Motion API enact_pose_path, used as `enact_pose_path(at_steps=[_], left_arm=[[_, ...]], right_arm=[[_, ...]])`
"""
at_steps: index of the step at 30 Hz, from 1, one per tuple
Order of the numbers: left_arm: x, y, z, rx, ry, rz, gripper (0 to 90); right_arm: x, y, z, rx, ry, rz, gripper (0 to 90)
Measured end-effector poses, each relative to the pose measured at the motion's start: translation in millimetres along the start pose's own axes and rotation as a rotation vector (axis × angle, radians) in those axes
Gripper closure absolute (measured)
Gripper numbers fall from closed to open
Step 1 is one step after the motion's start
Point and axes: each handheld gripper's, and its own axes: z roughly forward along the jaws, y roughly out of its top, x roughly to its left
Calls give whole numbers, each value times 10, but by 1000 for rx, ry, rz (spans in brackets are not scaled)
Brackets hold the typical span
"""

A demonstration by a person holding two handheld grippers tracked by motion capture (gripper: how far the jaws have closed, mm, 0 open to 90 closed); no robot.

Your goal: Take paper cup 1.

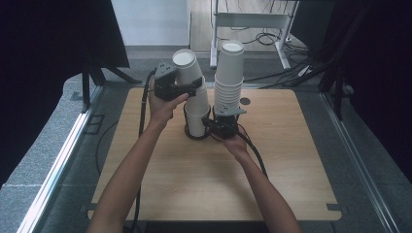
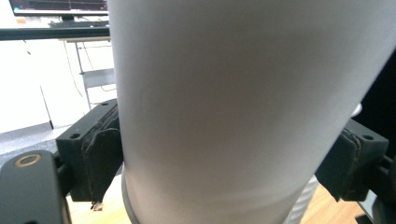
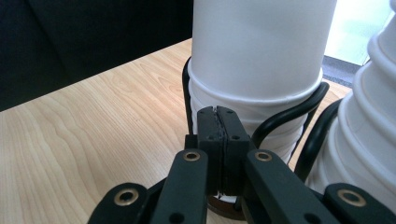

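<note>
Two stacks of white paper cups stand upside down in black wire holders on the wooden table (image 1: 160,179). The left stack (image 1: 197,116) sits in its holder (image 1: 198,135). Its upper cup (image 1: 188,68) is raised and tilted left, and my left gripper (image 1: 187,90) is shut on that cup. In the left gripper view the cup (image 2: 233,107) sits between the pads (image 2: 100,158). My right gripper (image 1: 206,123) is shut, its tips (image 3: 217,114) against the rims of the left stack (image 3: 252,56) at the holder ring (image 3: 285,116). The right stack (image 1: 229,73) stands beside it.
A white metal frame (image 1: 252,22) and loose cables lie on the floor beyond the table's far edge. Black curtains hang on both sides. Cables trail from both grippers across the table. The right stack's rims (image 3: 369,107) stand close by the right gripper.
</note>
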Motion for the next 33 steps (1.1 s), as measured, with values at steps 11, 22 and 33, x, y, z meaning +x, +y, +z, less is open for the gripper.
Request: enact_pose_path(at_steps=[11,22,33], left_arm=[[-95,-41,-236,-24,-52,11,130],[-171,-153,-314,0,-76,21,130],[-203,-382,-396,42,-77,44,130]], right_arm=[[28,-28,-127,-13,-3,-18,871],[67,-152,-250,-27,1,-13,843],[122,-329,-412,-28,35,6,695]])
